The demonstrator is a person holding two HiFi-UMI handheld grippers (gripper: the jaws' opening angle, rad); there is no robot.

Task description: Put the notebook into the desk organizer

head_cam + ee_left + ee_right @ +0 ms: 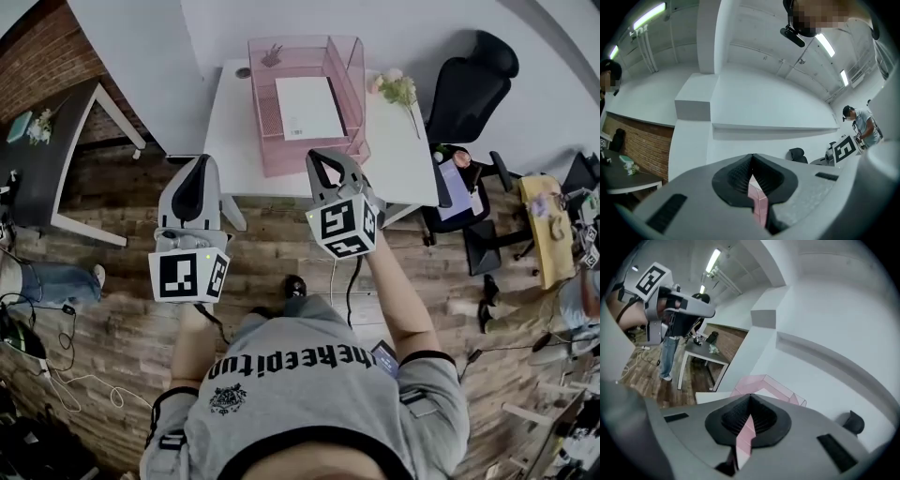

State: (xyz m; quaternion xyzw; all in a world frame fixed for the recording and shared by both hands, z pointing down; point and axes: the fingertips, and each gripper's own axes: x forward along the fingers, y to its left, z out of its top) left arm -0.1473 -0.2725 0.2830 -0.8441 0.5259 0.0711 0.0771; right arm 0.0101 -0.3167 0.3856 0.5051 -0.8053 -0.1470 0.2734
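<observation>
A white notebook (309, 106) lies flat inside the pink desk organizer (349, 70), which stands on the white table (403, 155). My left gripper (199, 161) hangs over the wooden floor, in front of the table's left corner, shut with nothing in it. My right gripper (320, 154) is at the table's front edge, just before the organizer, also shut and empty. In the left gripper view the left gripper (751, 156) has its tips together, with a sliver of pink behind them. In the right gripper view the right gripper (751, 396) points at the organizer (765, 382).
A small bunch of flowers (398, 89) lies on the table's right side. A black office chair (469, 89) stands to the right of the table, a dark side table (52, 155) to the left. Cables (66, 380) trail on the floor; a person's leg (56, 281) shows at far left.
</observation>
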